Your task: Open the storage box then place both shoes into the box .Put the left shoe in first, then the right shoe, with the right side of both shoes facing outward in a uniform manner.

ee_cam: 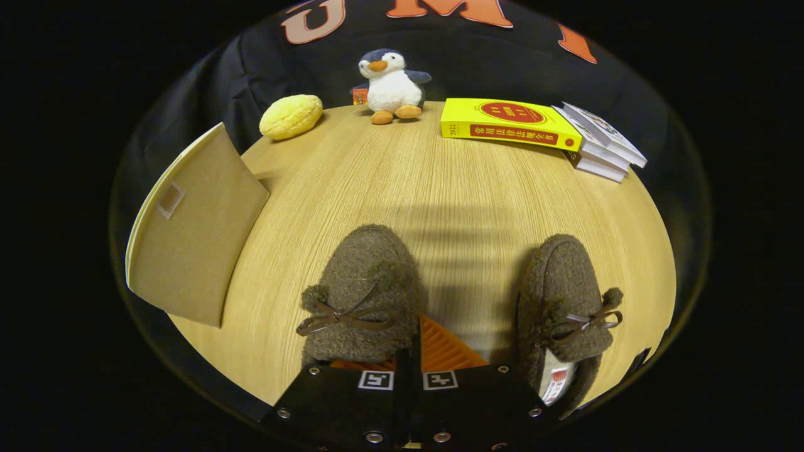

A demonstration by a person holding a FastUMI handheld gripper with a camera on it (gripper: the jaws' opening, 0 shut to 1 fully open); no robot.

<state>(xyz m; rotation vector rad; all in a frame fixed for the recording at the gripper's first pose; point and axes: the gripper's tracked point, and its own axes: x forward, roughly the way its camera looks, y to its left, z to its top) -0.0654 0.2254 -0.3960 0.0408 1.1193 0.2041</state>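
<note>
The gripper (pixel 408 351) is hovering low over the wooden table (pixel 452 207), its orange fingers (pixel 443 351) pressed together and pinching nothing, just right of the left shoe (pixel 358 295). The right shoe (pixel 562 307) is lying well apart on the right. At far left the storage box (pixel 191 232) is standing with its lid shut. Along the far edge are sitting a yellow bun (pixel 291 116), a plush penguin (pixel 389 85), a yellow book (pixel 509 122) and stacked white books (pixel 603 144).
</note>
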